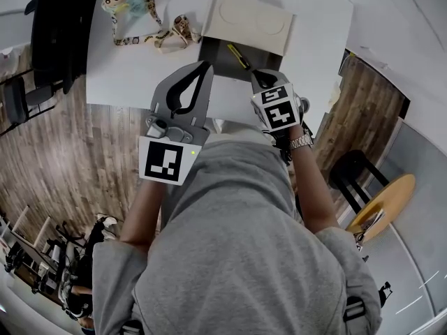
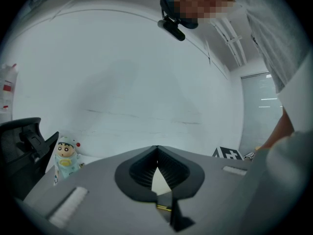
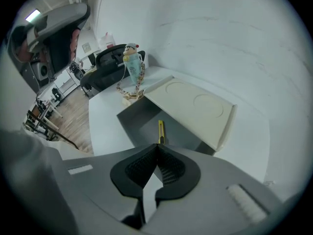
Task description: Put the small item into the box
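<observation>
The white tabletop [image 1: 133, 68] carries a grey box [image 1: 218, 63]. Its cream lid [image 1: 248, 21] is tipped back over the far side. To the left of the box, well apart from it, lies a cartoon doll [image 1: 122, 2] with a patterned strap [image 1: 167, 37] trailing toward the box's corner. A slim yellow cutter [image 3: 160, 132] lies on the box floor, so one small item appears to be in already; the doll looks like the one left outside.

The doll seems light and fairly hard, easiest pinched across its body. The limp strap would dangle and could snag on the box wall. The cutter would be stiff, light and smooth, best taken across its middle.

The left gripper [image 2: 156, 148] and right gripper [image 3: 157, 146] both have their jaws closed tip to tip, with nothing between them.

The person's hood covers the near tabletop. The lid hides the box's far part, and the right gripper hides the cutter's near end in the head view. Whether the blade is out cannot be made out.
</observation>
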Tool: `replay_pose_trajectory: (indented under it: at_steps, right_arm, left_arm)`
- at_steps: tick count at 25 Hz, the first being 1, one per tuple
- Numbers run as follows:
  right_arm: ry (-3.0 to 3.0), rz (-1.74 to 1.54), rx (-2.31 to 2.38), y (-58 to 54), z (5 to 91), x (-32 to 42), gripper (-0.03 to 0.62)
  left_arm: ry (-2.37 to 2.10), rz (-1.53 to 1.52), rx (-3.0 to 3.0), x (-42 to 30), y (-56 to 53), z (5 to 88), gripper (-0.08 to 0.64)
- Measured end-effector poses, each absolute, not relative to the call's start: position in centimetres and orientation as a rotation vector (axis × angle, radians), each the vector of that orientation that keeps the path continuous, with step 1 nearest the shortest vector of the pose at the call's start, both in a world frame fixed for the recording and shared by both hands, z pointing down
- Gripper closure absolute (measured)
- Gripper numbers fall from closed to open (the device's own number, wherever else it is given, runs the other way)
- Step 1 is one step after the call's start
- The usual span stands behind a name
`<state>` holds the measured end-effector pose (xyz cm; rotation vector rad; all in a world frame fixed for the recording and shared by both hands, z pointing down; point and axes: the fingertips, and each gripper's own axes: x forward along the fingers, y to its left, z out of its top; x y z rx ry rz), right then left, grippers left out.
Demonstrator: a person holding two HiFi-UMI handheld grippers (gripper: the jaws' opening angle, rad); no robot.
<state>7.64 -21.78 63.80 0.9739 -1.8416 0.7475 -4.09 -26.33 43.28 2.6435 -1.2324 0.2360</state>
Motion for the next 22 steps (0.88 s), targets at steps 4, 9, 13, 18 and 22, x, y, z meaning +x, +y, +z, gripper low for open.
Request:
replay_pose_trajectory:
  at_steps: [4, 9, 13, 18, 22]
  right_arm:
    - [-1.884, 0.742, 1.03, -21.2, 61.8, 8.1, 0.577]
    - [-1.947, 0.741, 1.113, -20.3, 58.8, 8.9, 0.577]
    - [-1.996, 0.72, 1.172, -19.3, 56.6, 9.5, 0.577]
    - [-2.049, 0.714, 1.24, -18.2, 54.2, 10.0, 0.577]
    - [-2.115, 0.671, 1.296, -17.4, 51.1, 10.0, 0.577]
  left_arm:
    - [-1.255, 0.227, 2.634, -4.4, -24.7, 43.1, 0.557]
    - [-1.288, 0.205, 2.62, -4.4, -22.5, 42.6, 0.557]
    - [-1.317, 0.168, 2.625, -4.0, -20.8, 42.1, 0.557]
    - [-1.333, 0.155, 2.641, -3.3, -18.6, 41.3, 0.557]
    - [-1.321, 0.191, 2.654, -2.6, -16.9, 41.0, 0.557]
